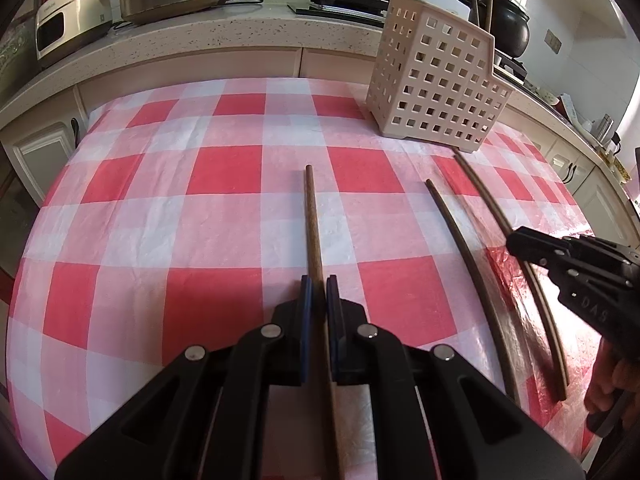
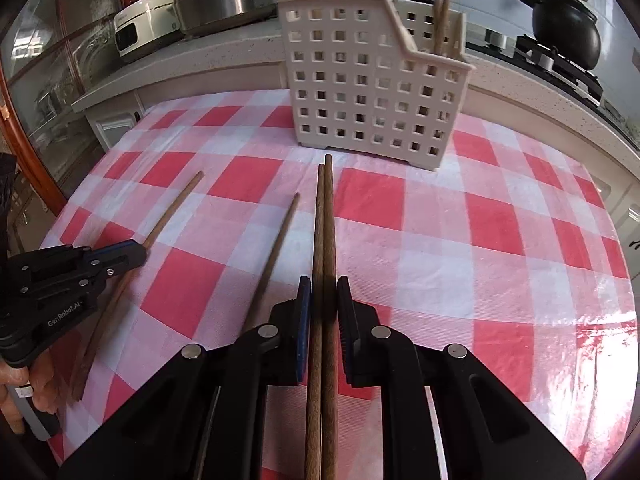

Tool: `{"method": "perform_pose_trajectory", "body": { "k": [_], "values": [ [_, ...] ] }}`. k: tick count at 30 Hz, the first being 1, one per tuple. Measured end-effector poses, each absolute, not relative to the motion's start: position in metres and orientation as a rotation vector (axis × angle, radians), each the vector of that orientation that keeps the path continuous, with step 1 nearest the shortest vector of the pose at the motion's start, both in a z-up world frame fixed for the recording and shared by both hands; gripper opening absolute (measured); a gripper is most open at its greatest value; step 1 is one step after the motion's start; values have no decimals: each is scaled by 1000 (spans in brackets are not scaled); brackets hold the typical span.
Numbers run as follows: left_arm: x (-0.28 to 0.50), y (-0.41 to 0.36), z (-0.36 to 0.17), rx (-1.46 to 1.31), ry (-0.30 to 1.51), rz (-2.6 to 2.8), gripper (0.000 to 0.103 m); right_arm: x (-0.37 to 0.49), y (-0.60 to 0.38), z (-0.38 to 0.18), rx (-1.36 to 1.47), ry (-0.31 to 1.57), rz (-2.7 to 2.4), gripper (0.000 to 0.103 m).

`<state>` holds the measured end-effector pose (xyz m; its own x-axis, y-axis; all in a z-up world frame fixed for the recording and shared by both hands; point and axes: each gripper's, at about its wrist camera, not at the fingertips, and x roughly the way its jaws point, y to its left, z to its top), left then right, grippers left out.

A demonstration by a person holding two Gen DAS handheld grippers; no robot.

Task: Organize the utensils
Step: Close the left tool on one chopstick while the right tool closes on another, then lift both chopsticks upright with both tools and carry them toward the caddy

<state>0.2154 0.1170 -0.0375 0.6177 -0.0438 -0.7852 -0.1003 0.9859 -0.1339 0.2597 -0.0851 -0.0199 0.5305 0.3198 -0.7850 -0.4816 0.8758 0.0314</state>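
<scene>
Left hand-held gripper (image 1: 319, 286): we see it closed around one chopstick (image 1: 314, 224) lying on the tabletop (image 1: 160, 200).
Right hand-held gripper (image 2: 323, 286): we see it clamping a chopstick pair (image 2: 325, 240), tips just short of the holder (image 2: 368, 92).
Loose chopstick (image 2: 276, 256): left of that pair.

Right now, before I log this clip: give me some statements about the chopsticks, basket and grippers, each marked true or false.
1. The right gripper has two chopsticks between its fingers. True.
2. The left gripper also has two between its fingers. False: only a single chopstick runs between them.
3. The white basket is empty. False: upright chopsticks already stick out of it.
4. A loose chopstick lies on the checked cloth between the two grippers. True.
5. The basket lies tipped on its side. False: it stands upright at the far end of the cloth.
</scene>
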Motion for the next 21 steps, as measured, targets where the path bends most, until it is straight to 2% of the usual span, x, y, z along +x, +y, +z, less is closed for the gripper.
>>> {"method": "perform_pose_trajectory", "body": {
  "k": [15, 19, 21],
  "values": [
    [216, 115, -38, -168, 907, 41, 7, 257, -115, -16, -150, 905, 476, 17],
    [215, 116, -38, -170, 907, 36, 7, 261, -114, -23, -154, 922, 457, 43],
    [215, 117, -38, -176, 906, 33, 7, 261, -114, -25, -155, 926, 467, 43]
  ]
}}
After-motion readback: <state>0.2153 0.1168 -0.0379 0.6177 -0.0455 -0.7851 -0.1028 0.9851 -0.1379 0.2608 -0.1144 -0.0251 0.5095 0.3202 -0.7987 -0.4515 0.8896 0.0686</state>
